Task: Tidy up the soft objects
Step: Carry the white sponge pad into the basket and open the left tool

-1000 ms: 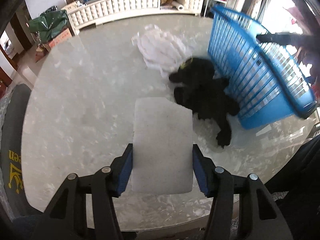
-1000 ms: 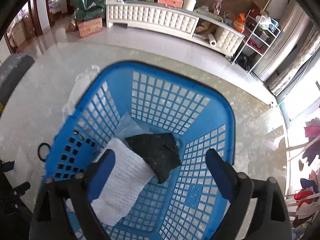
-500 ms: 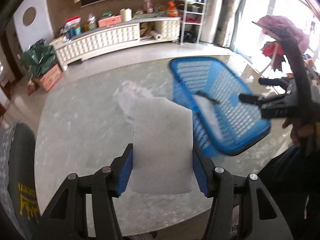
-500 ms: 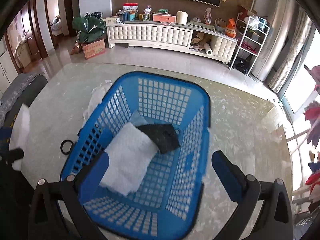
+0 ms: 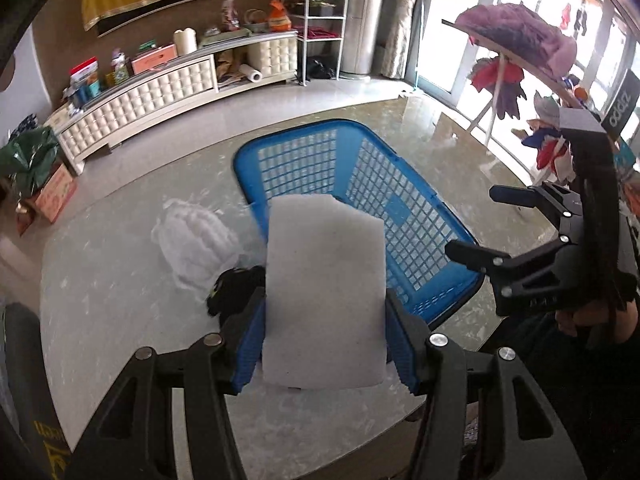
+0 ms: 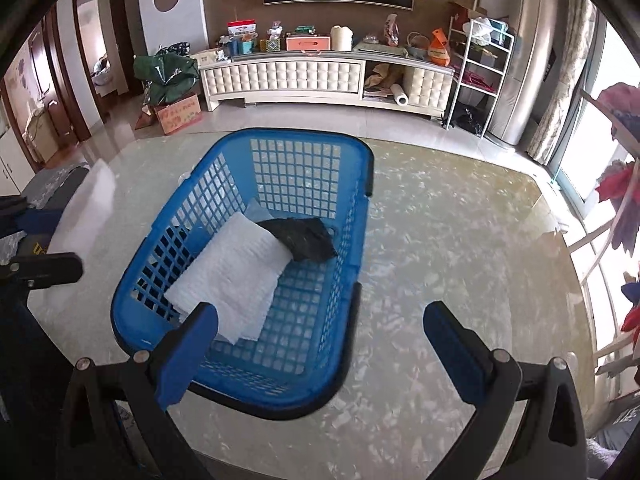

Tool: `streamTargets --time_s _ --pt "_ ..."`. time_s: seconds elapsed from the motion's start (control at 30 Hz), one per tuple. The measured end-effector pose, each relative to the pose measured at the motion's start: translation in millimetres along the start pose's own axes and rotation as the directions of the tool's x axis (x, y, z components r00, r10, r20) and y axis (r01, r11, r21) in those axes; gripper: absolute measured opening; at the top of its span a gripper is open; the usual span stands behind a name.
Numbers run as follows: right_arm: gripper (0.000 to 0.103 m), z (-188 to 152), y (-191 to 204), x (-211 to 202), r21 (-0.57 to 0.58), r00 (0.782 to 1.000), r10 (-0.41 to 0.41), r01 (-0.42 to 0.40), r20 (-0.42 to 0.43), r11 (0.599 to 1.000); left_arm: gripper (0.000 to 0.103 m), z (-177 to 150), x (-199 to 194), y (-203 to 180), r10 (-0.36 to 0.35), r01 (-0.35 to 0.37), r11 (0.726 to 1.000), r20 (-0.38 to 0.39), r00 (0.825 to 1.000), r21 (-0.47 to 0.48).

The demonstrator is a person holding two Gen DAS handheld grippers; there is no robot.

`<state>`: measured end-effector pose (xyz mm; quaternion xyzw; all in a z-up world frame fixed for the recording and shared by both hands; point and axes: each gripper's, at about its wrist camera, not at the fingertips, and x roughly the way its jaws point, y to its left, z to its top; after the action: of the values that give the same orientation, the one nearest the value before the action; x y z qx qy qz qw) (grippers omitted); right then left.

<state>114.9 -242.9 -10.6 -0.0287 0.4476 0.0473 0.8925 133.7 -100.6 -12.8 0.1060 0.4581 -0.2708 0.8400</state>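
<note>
Left claw (image 5: pixel 325 336) grips white foam pad (image 5: pixel 325 292) at frame centre, w/ blue basket (image 5: pixel 440 276) behind; right claw (image 6: pixel 320 344) wide open, empty; carry pad over rim before releasing.

Daylit, bright. Light source is the windows (image 5: pixel 532 40) at 1–3 o'clock in both views, blown out to near white. Glossy tabletop (image 6: pixel 460 240) carries broad pale glare, strongest toward 3 o'clock. Shadows soft, faint. Heavy fisheye bend: cabinet (image 6: pixel 320 76) line curves, black vignette in the corners. Slight motion smear on the white pad (image 6: pixel 80 204) at 9 o'clock in the right wrist view; centre sharp.
</note>
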Motion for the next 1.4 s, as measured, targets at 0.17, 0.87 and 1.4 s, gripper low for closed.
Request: streamTargets --time_s 0.17,0.87,1.4 --pt "0.103 -3 -9 1 0.022 1.0 0.011 -0.011 -0.002 1.0 0.053 10 16 -19 -0.009 0.01 0.999 -0.026 1.0 0.044" --pt "0.103 -10 -35 9 0.097 0.998 0.06 -0.057 -0.024 0.994 0.053 26 98 -50 0.003 0.015 0.992 -0.149 0.989 0.124" --pt "0.103 -10 -41 8 0.113 0.997 0.074 -0.07 -0.025 0.991 0.083 29 107 -57 0.025 0.006 0.983 -0.162 0.986 0.183"
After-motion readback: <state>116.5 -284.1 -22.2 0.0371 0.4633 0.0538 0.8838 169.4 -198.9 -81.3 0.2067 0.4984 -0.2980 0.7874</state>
